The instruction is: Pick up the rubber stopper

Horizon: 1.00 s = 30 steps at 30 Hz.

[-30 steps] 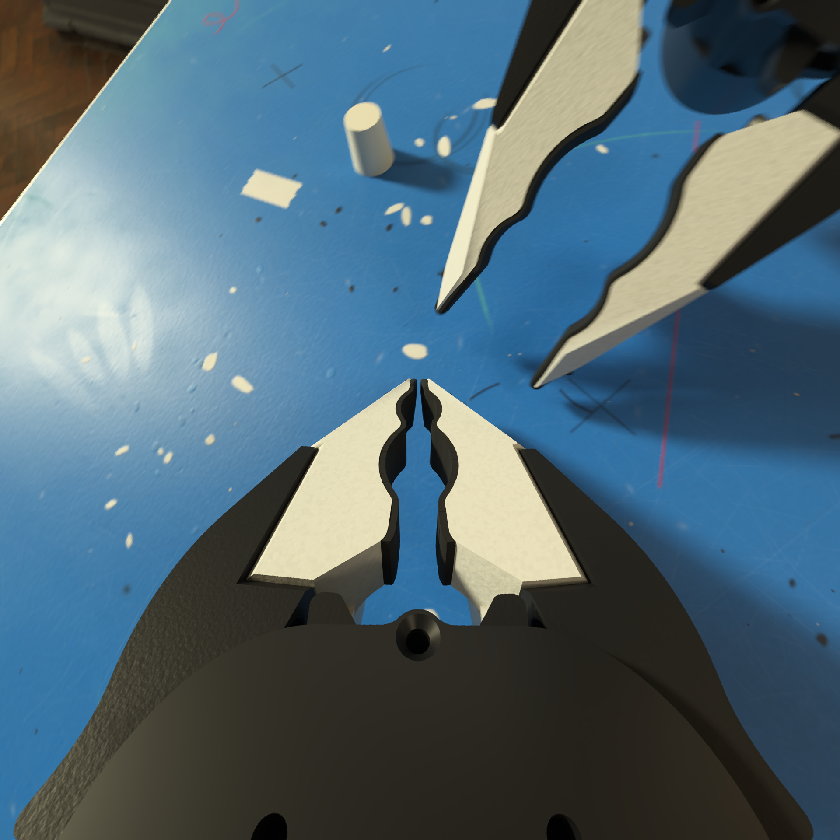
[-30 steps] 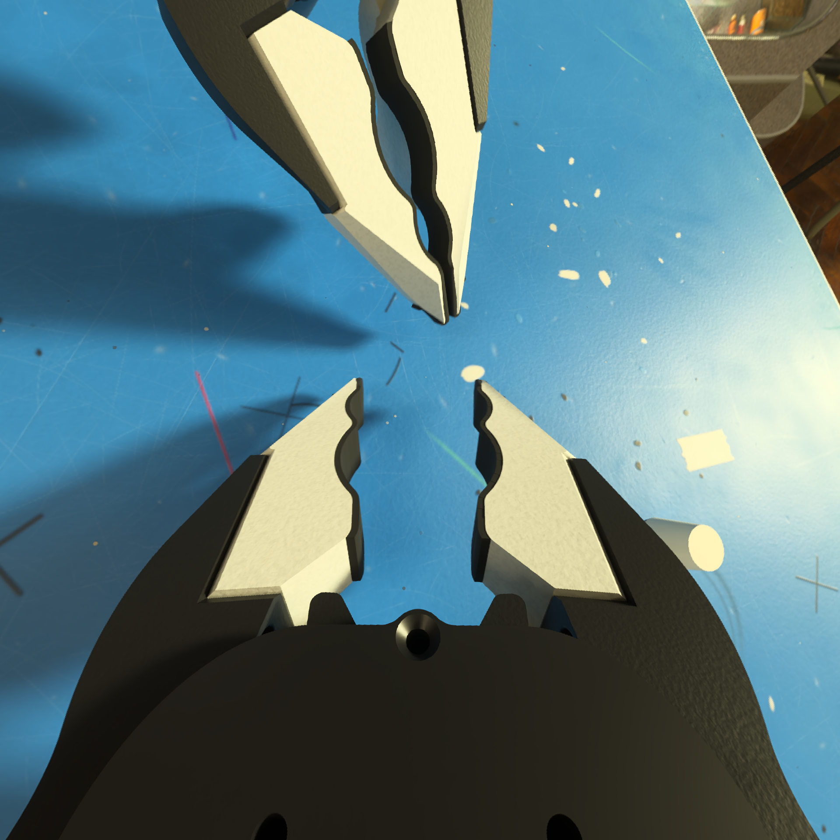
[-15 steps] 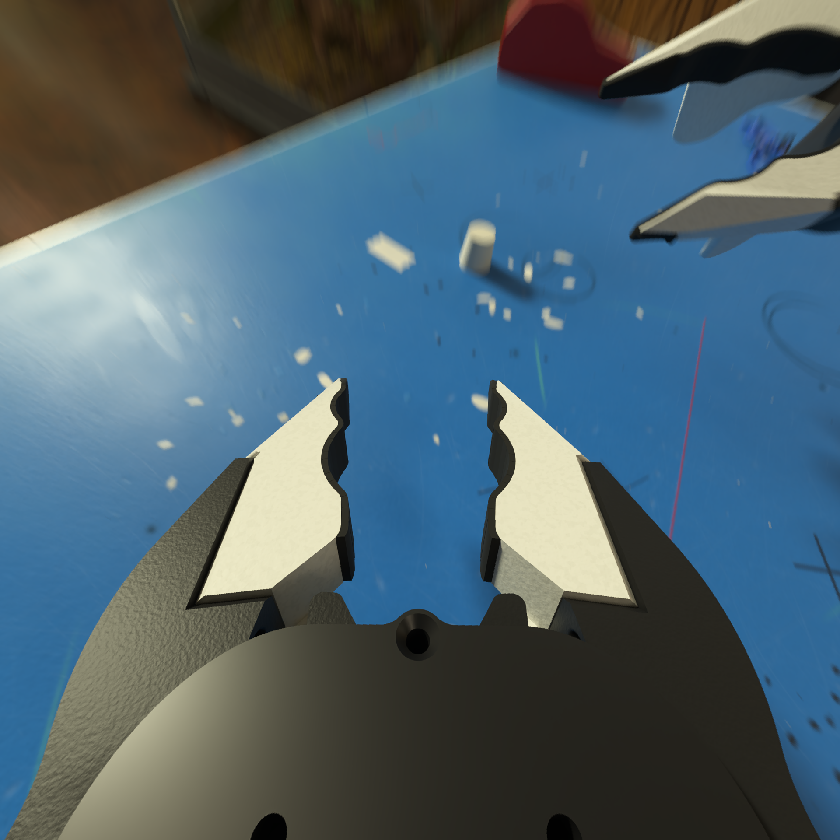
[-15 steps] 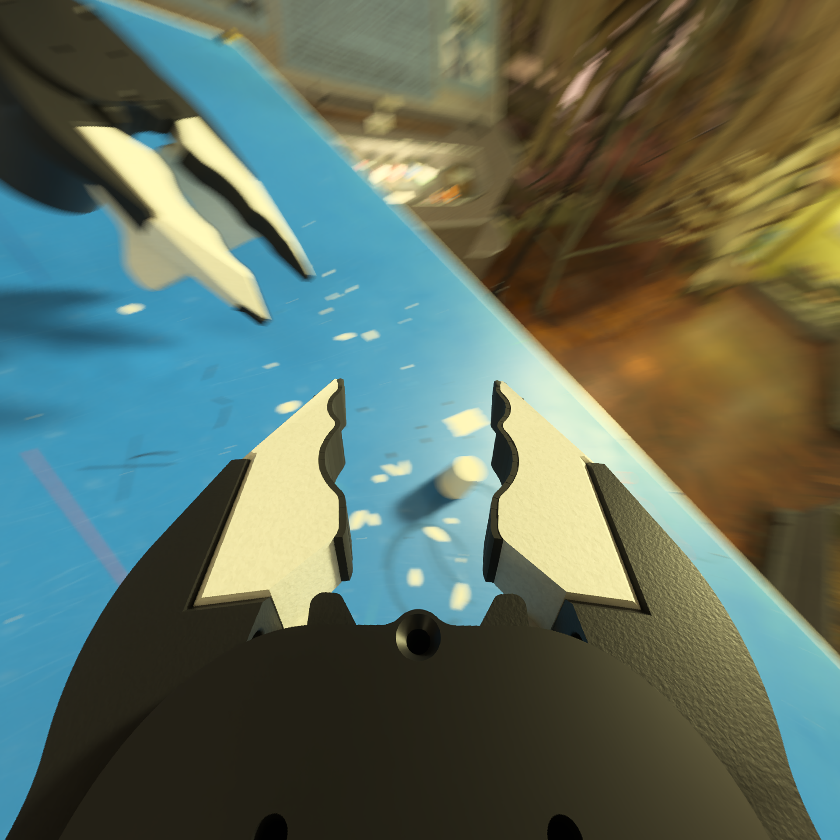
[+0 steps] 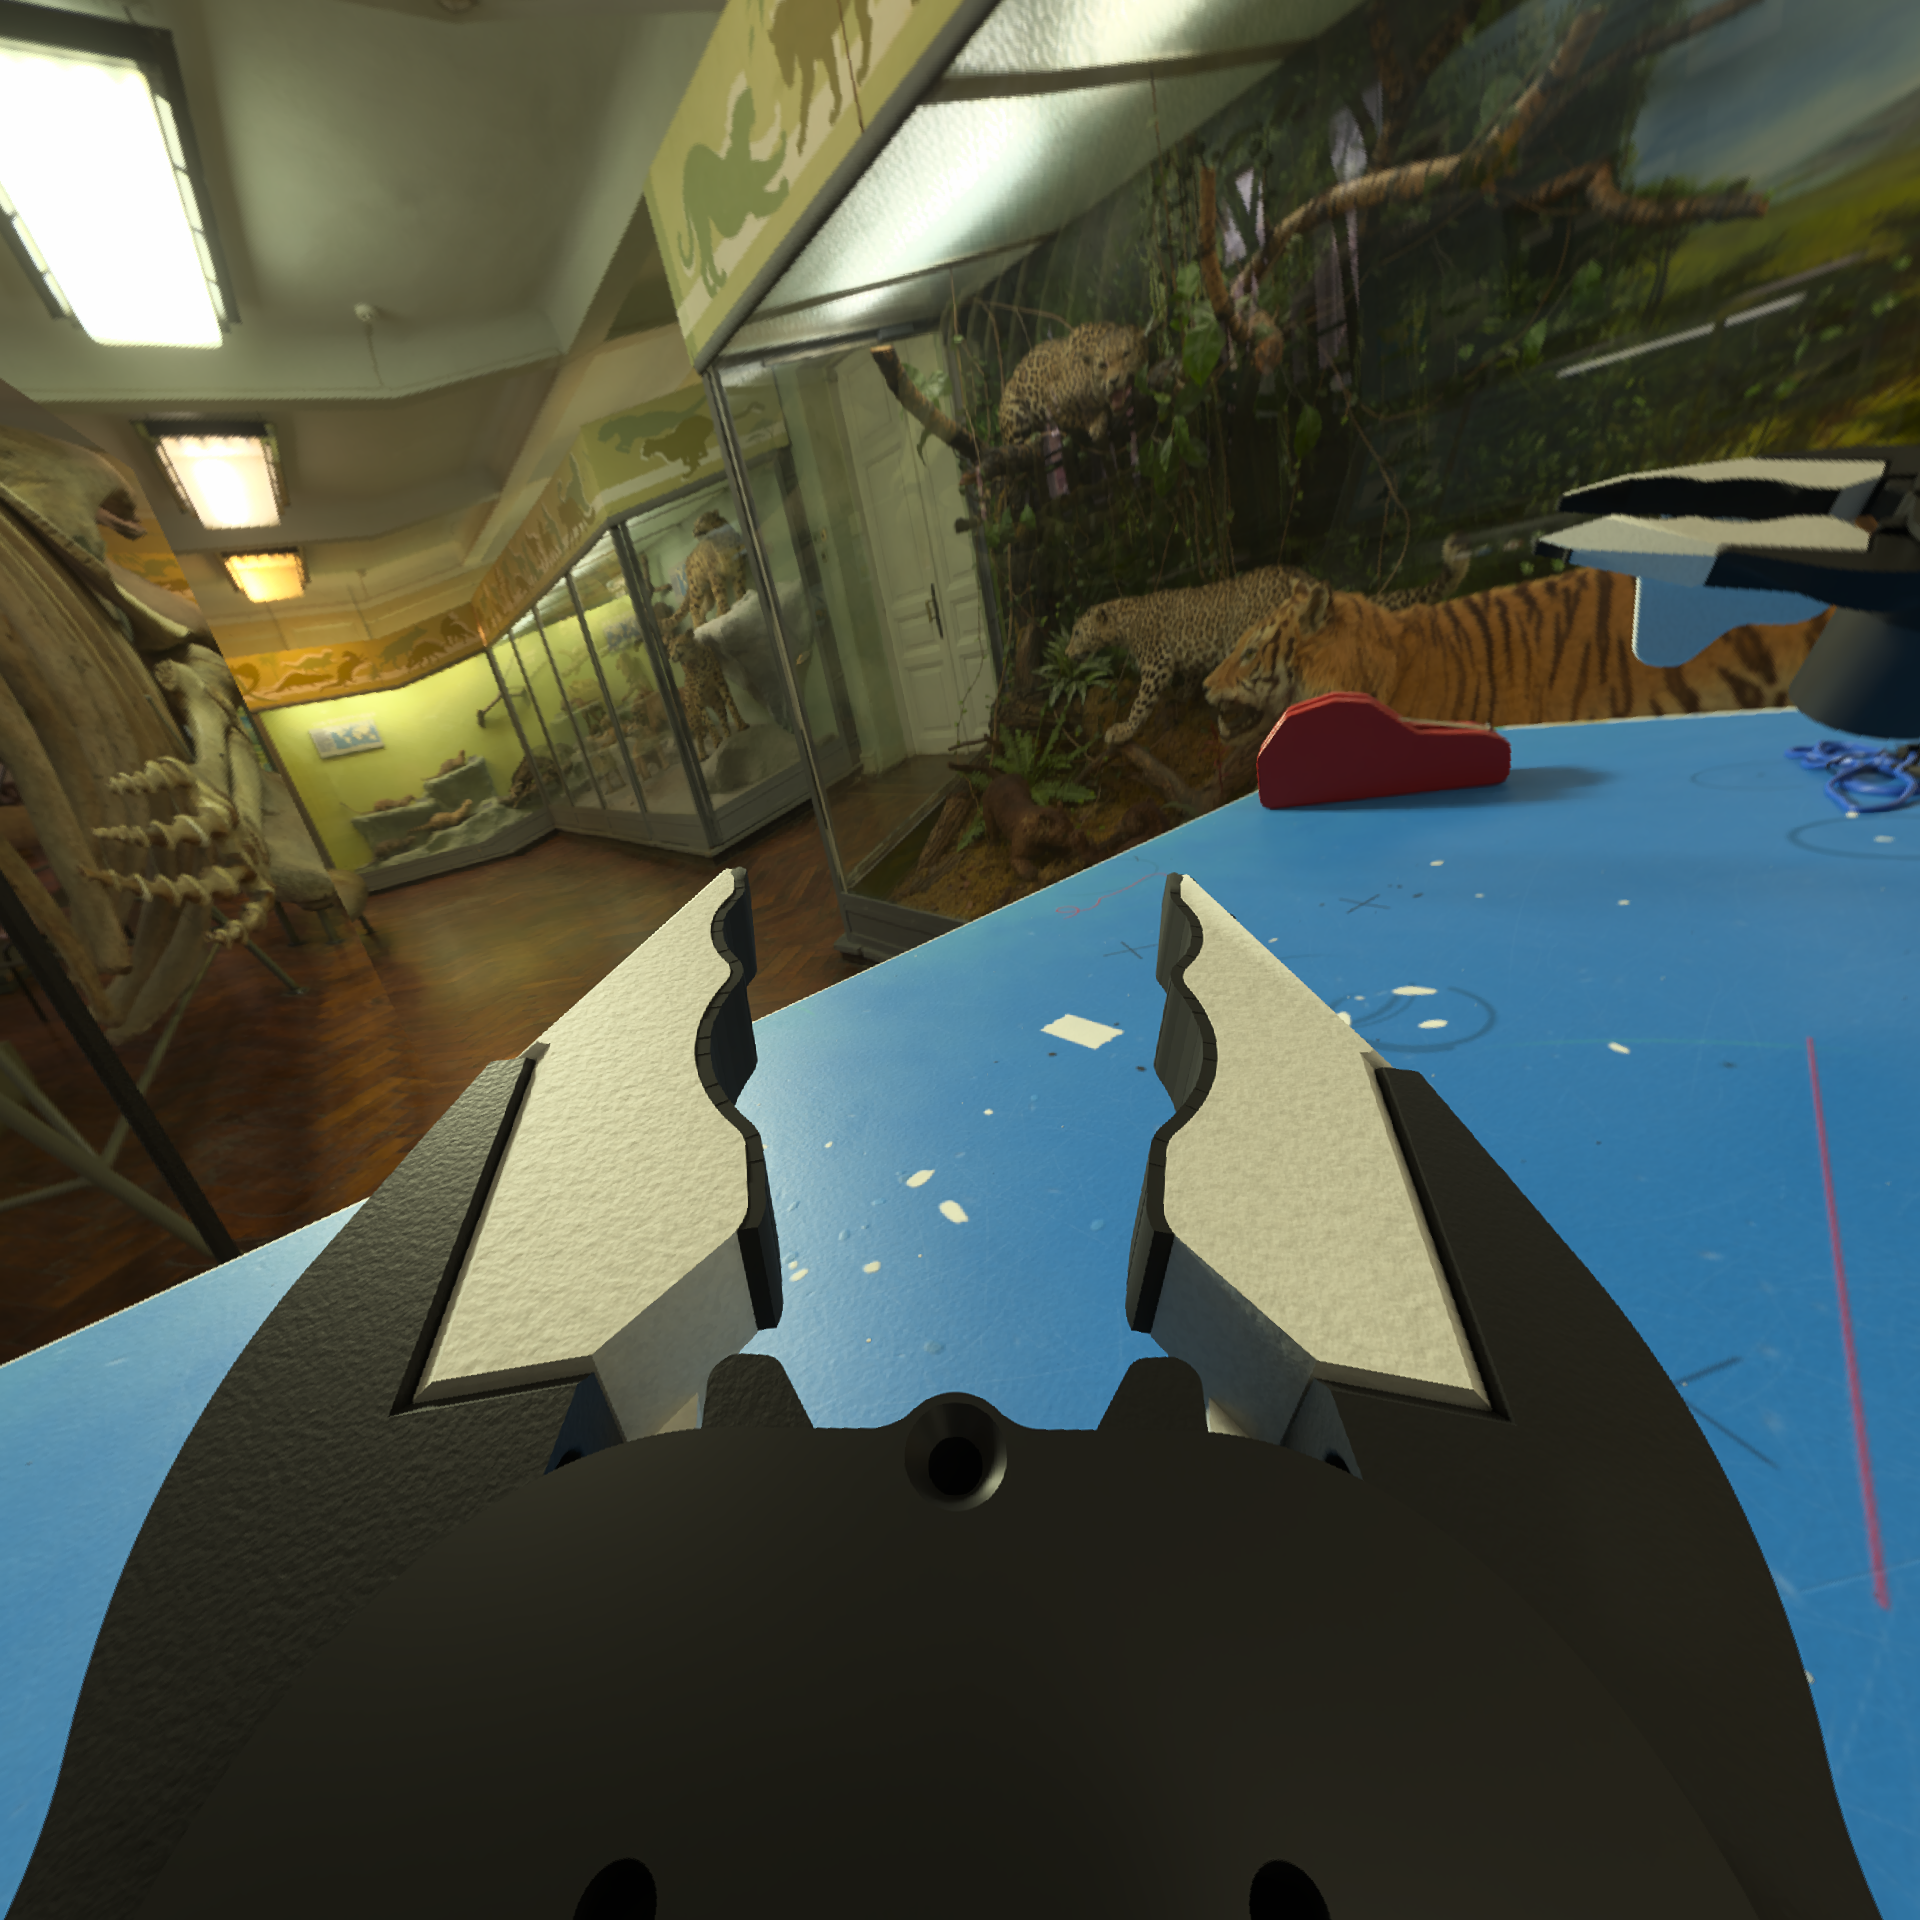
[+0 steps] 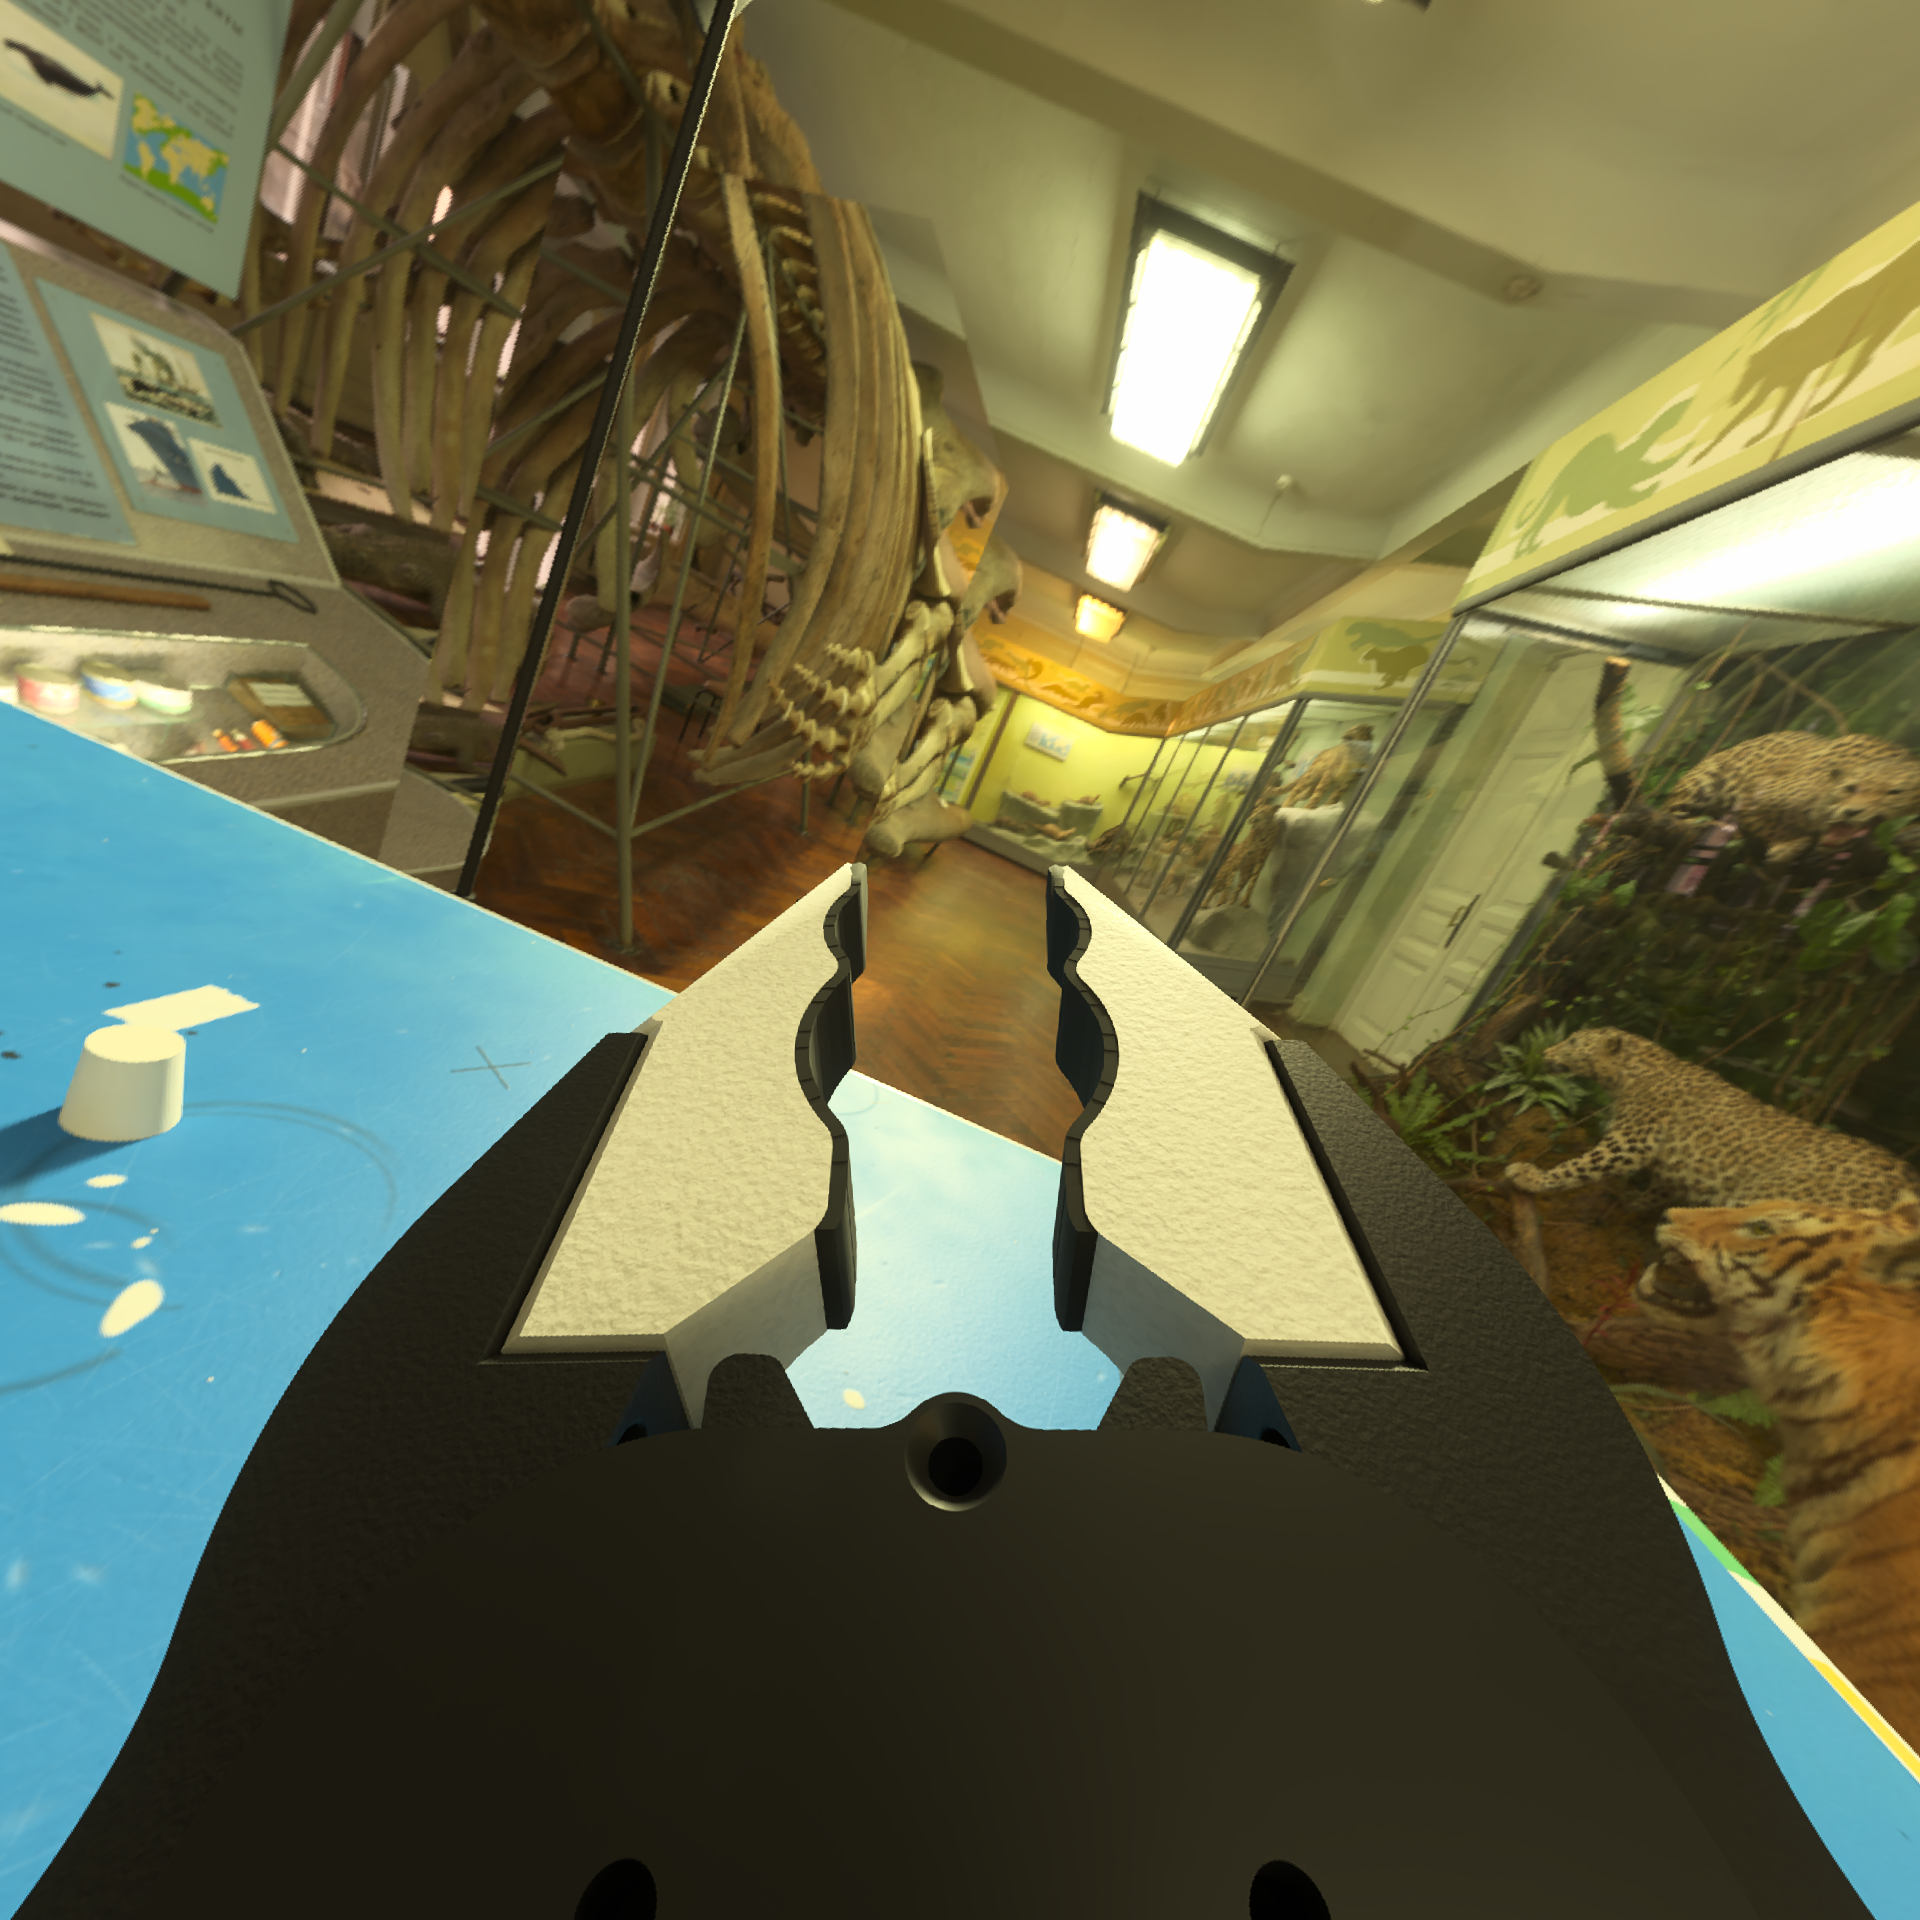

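Observation:
The rubber stopper (image 6: 125,1081) is a cream tapered plug. It stands upright on the blue table (image 6: 260,914), far left in the right wrist view. My right gripper (image 6: 956,878) is open and empty. It sits to the right of the stopper, well apart from it, and points level past the table edge. My left gripper (image 5: 956,883) is open and empty, level above the table (image 5: 1558,1143). The stopper does not show in the left wrist view. The right gripper also shows there at the upper right (image 5: 1558,525), raised off the table.
A red block (image 5: 1382,753) and a blue cord bundle (image 5: 1860,779) lie at the far side. A white patch (image 5: 1081,1031) lies next to the stopper and also shows in the right wrist view (image 6: 182,1006). The table edge (image 6: 623,977) runs close ahead. Display cases and a skeleton stand beyond.
Both grippers have lifted and tilted from facing down at the table to looking level across it. They have moved apart. The left gripper has opened from shut.

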Each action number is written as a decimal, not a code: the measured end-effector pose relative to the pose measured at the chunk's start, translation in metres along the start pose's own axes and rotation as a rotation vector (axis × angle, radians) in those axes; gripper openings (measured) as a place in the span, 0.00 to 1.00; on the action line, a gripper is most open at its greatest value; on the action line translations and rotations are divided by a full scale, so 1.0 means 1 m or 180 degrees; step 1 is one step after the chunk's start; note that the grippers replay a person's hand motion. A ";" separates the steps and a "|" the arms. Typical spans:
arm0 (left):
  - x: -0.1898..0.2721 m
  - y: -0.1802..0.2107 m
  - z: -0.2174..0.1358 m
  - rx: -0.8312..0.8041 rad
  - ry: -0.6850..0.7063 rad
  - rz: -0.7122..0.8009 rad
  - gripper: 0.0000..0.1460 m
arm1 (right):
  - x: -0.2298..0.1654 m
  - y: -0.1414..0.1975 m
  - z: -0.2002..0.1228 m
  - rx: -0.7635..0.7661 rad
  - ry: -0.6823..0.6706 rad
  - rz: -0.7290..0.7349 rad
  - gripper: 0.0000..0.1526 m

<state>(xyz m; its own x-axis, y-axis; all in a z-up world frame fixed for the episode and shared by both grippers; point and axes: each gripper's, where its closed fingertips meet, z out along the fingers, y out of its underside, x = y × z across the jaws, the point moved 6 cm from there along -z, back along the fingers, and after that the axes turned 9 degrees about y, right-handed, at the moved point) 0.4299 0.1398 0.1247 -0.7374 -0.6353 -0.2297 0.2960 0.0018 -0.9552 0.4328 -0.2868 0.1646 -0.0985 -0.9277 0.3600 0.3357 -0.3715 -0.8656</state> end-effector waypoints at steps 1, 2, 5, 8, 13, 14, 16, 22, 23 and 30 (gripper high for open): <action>0.001 0.001 0.001 -0.0035 0.0012 0.0038 0.54 | -0.001 0.002 0.002 -0.0037 -0.0046 0.0003 0.22; 0.003 0.001 0.002 -0.0066 0.0033 0.0080 0.54 | -0.003 0.003 0.003 -0.0066 -0.0095 0.0003 0.22; 0.007 0.003 0.006 -0.0172 0.0073 0.0222 0.53 | -0.015 0.001 0.004 -0.0056 -0.0261 -0.0043 0.21; 0.011 0.005 0.008 -0.0256 0.0106 0.0334 0.53 | -0.027 0.001 0.005 -0.0073 -0.0366 -0.0224 0.20; 0.016 0.007 0.011 -0.0353 0.0142 0.0488 0.51 | -0.050 0.003 0.005 -0.0187 -0.0704 -0.0378 0.19; 0.017 0.007 0.012 -0.0365 0.0149 0.0516 0.50 | -0.059 0.003 0.005 -0.0292 -0.0948 -0.0277 0.19; 0.018 0.008 0.014 -0.0391 0.0161 0.0572 0.50 | -0.082 0.000 0.005 -0.0654 -0.1653 0.0258 0.18; 0.025 0.009 0.018 -0.0432 0.0306 0.0646 0.48 | -0.162 0.013 0.038 -0.2285 -0.2878 0.0642 0.19; 0.026 0.009 0.018 -0.0433 0.0330 0.0648 0.47 | -0.173 0.019 0.044 -0.2550 -0.2975 0.0572 0.21; 0.028 0.006 0.014 -0.0350 0.0414 0.0587 0.46 | -0.212 0.052 0.058 -0.3457 -0.3158 -0.0298 0.28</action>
<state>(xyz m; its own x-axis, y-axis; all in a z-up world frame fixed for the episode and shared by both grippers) 0.4200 0.1113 0.1152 -0.7510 -0.5117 -0.4173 0.3703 0.1969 -0.9078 0.5249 -0.1071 0.0635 0.7386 -0.6623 0.1262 -0.5313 -0.6870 -0.4958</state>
